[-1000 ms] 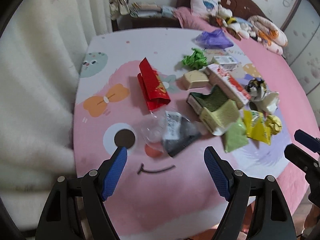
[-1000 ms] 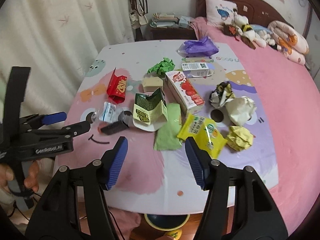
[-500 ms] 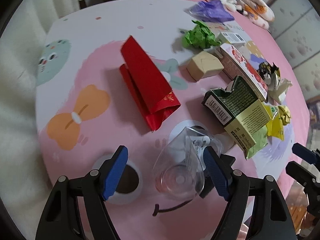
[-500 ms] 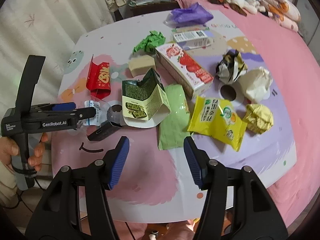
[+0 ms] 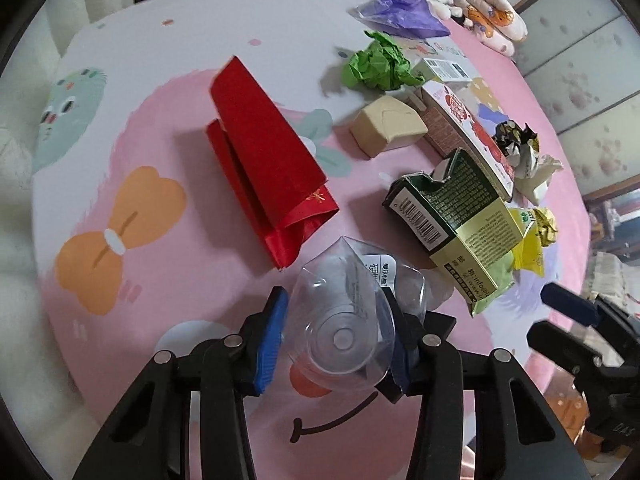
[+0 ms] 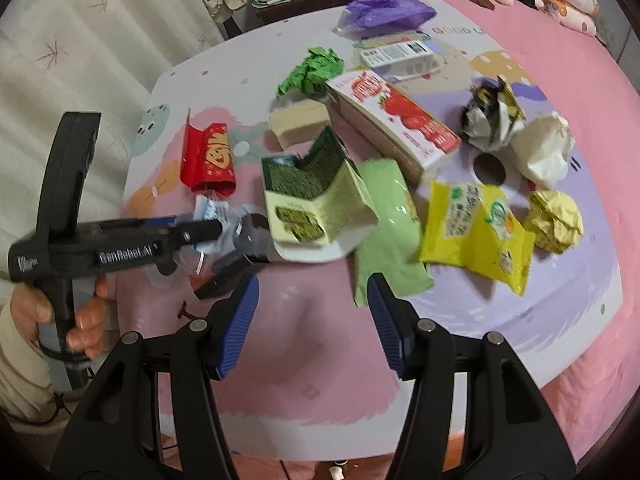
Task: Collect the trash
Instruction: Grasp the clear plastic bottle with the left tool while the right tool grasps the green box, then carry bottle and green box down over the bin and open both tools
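Observation:
My left gripper is shut on a clear crushed plastic cup with a white label, at the near left of the table. In the right wrist view the left gripper shows side-on with the cup between its fingers. My right gripper is open and empty above the pink cloth, just short of a light green wrapper. A red packet lies just beyond the cup, and a torn green box lies to its right.
Further trash lies on the table: a tan wedge box, a green paper ball, a strawberry carton, a yellow bag, a yellow paper ball, white paper and a purple bag. A bed stands behind.
My left gripper moved down and forward onto the clear cup and shut on it. My right gripper came lower and closer to the table, still open.

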A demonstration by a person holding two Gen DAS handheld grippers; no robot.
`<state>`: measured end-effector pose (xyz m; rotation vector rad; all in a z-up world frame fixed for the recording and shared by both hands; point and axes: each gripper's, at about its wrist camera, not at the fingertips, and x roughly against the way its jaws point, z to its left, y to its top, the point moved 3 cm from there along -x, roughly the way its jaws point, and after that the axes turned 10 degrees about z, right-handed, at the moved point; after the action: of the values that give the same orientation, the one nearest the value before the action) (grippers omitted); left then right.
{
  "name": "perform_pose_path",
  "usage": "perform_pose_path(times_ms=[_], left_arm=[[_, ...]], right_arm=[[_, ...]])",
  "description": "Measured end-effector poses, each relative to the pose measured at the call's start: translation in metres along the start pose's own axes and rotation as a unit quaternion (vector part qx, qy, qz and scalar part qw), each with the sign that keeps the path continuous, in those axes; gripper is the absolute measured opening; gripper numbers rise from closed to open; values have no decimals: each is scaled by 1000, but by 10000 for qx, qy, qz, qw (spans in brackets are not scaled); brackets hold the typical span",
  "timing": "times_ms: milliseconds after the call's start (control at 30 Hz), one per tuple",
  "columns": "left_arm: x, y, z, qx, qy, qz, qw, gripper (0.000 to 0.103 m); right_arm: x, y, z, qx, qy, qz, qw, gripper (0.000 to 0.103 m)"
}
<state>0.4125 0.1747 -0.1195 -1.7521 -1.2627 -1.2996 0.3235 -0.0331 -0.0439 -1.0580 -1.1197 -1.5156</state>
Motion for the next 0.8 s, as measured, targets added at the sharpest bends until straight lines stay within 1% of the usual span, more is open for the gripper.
perform_pose_path(times_ms=[167,300,400,500,633,667,700,767,800], left_arm=[[16,-16,-1,74,444,-256,9987,45],[33,-29,4,240,706,-468,9961,45],[45,-39,12,426,848,-585,9938,45],[52,-49,17,577,923,-596,9923,45],[59,-61,23,684,1000,-647,9905,45],[59,-63,23,701,1015,-652,9902,45],[61,-67,23,728,999,-664,9901,45],[63,-70,22,755,970,-678,9901,45],[65,-73,21,763,978,-710,9897,45]], right_arm=[[-5,18,13,176,-65,-100,9998,53],[-21,29,25,438,-253,-23,9987,46],[-37,34,32,611,-401,75,9973,45],[-53,36,41,857,-686,161,9938,45],[-69,33,49,1094,-930,270,9893,45],[-74,32,51,1170,-1028,274,9874,43],[-77,32,51,1226,-1110,279,9858,34],[-83,31,55,1375,-1334,204,9813,32],[-83,30,57,1450,-1382,138,9796,26]])
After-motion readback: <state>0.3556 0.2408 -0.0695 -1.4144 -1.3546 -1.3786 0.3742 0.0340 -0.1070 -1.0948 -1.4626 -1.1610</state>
